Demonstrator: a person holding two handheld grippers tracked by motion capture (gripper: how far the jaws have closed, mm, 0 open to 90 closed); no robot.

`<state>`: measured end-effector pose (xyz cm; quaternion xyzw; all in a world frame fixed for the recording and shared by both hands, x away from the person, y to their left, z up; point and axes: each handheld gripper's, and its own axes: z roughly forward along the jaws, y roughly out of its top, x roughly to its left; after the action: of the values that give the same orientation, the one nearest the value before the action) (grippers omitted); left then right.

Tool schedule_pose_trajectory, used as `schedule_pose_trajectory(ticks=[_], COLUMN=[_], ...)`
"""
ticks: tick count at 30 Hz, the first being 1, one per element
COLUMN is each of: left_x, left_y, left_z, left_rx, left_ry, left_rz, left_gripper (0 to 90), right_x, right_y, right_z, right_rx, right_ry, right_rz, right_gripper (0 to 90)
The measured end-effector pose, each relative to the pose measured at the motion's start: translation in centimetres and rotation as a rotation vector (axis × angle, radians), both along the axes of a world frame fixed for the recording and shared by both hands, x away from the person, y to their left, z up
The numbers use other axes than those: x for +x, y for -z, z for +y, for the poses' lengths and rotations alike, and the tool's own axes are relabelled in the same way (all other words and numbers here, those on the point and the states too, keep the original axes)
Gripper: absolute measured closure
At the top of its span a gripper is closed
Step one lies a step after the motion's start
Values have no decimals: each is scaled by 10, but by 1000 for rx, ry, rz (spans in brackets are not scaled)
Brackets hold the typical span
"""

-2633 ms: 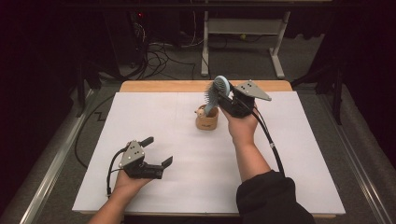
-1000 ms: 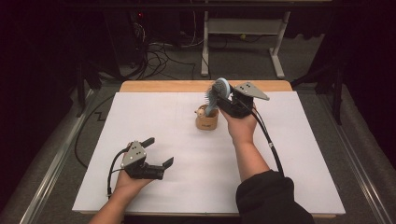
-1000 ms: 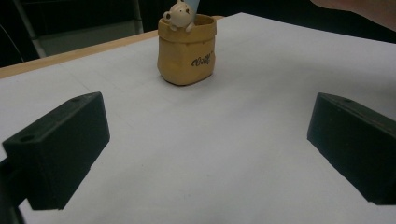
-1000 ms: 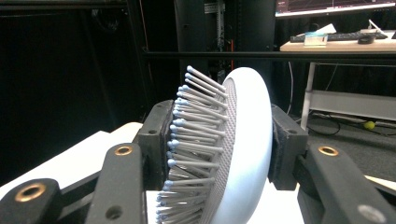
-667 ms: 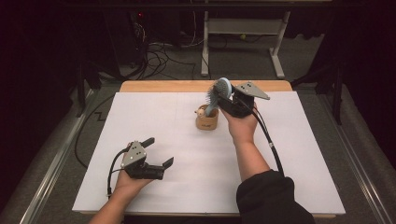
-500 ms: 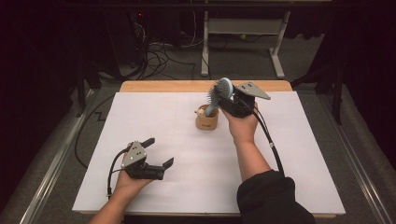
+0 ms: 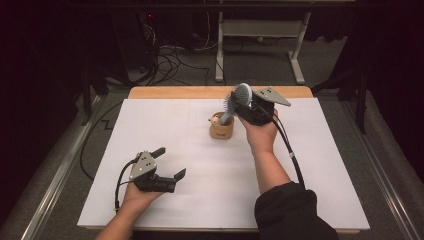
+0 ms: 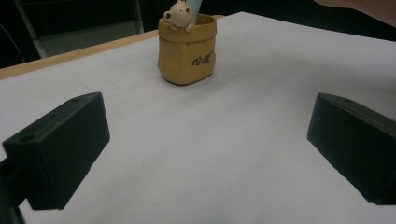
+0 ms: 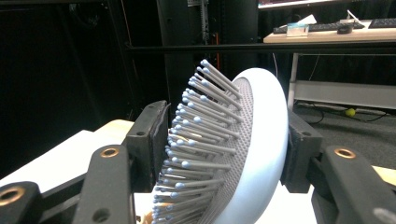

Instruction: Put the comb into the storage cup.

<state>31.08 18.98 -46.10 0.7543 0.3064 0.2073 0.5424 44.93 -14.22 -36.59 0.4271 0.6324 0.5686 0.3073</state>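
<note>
The left hand-held gripper (image 7: 170, 165) sits low over the near left part of the desk (image 7: 165, 125), gripped from behind by the person's left hand (image 7: 137, 192), bare forearm entering from the bottom edge. Its two black jaws stand wide apart with nothing between them. The right hand-held gripper (image 7: 244, 102) is raised at the far middle, held by the right hand (image 7: 261, 135) on an outstretched arm in a dark sleeve (image 7: 290, 212). Its jaws are pressed against both sides of a hairbrush (image 9: 233, 154), one on the bristles, one on the back.
</note>
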Motion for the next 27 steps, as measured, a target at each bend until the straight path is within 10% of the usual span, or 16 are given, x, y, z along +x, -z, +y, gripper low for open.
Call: schedule_pose_trajectory(ticks=[27], left_x=[0], left_y=[1], left_z=[-1], left_rx=[8], left_ry=[6], left_rz=[4], left_gripper=[0], right_x=[4], right_y=[7], right_z=[-16], right_rx=[19], right_ry=[55], right_rz=[33], right_gripper=[367])
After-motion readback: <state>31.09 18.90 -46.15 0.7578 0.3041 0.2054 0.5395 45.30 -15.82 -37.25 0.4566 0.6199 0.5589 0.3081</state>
